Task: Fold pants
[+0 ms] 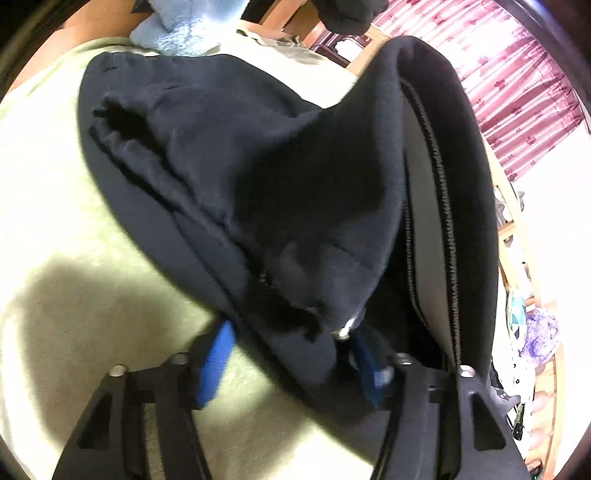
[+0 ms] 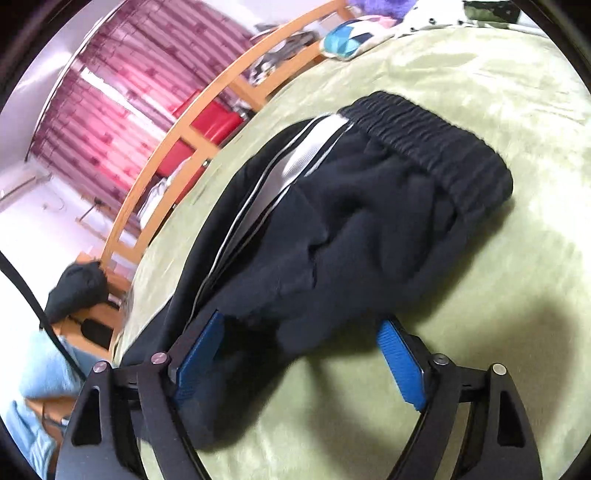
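Observation:
Black track pants [image 1: 240, 177] with a white side stripe [image 1: 424, 221] lie on a pale green bed cover [image 1: 55, 221]. In the left wrist view the cloth drapes over my left gripper [image 1: 291, 354], whose blue pads [image 1: 218, 362] stand apart with fabric lying between and over them. In the right wrist view the pants [image 2: 351, 229] show their elastic waistband [image 2: 432, 144] far right and the stripe [image 2: 295, 162] on the left. My right gripper [image 2: 299, 354] is open, blue pads [image 2: 400, 362] wide apart, with a fold of the cloth lying between them.
A wooden bed rail [image 2: 177, 136] runs along the bed's edge, with pink curtains [image 2: 122, 110] behind. A light blue fluffy item [image 1: 177, 33] and cushions [image 2: 343, 40] sit near the bed's edges. Bare green cover [image 2: 498, 332] lies to the right of the pants.

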The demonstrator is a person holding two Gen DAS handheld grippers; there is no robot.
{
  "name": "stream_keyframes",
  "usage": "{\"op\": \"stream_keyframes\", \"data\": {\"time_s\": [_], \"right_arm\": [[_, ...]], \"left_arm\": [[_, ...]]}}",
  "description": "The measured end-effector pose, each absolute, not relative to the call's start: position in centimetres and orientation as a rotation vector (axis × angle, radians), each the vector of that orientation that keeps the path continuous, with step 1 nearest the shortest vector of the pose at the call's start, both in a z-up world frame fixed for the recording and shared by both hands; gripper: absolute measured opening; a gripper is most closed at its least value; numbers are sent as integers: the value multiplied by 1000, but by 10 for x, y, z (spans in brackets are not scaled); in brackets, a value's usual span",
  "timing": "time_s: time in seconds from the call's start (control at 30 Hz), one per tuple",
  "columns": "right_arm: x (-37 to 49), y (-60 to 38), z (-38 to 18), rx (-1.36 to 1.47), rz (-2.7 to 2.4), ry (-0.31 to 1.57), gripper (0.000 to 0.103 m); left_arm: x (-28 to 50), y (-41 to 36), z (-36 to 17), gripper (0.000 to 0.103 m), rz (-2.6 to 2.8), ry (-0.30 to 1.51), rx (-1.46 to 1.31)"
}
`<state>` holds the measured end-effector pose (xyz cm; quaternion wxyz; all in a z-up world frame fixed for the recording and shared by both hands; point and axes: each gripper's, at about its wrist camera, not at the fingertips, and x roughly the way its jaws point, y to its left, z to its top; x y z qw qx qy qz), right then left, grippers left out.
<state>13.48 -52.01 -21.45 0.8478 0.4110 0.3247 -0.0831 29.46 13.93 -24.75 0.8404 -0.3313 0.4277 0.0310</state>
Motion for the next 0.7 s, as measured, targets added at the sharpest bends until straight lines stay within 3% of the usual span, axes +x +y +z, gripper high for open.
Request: {"op": "stream_keyframes", "data": {"time_s": [0.13,0.17,0.2,0.23,0.27,0.3,0.37,0.7], "right_arm": [[176,-516,-231,871,-205,773,87],[180,-511,-231,841,-226,774,82],[185,-504,-229,791,-236,778,59],[192,-497,-229,745,-207,806,38],[198,-489,-230,700,-204,841,25],[196,-486,-229,681,-215,817,22],[188,-487,-226,693,-200,785,15],[119,-481,-167,638,-210,746,11]], "left_arm": [[307,129,-244,67,100,914,-664],[308,127,-243,66,107,914,-660],[308,126,-243,63,121,913,-647],[307,127,-242,46,150,907,-629],[302,123,-243,34,168,905,-622],[301,127,-244,31,167,905,-640],[299,133,-241,15,146,903,-672],[226,138,-178,10,60,893,-638]]}}
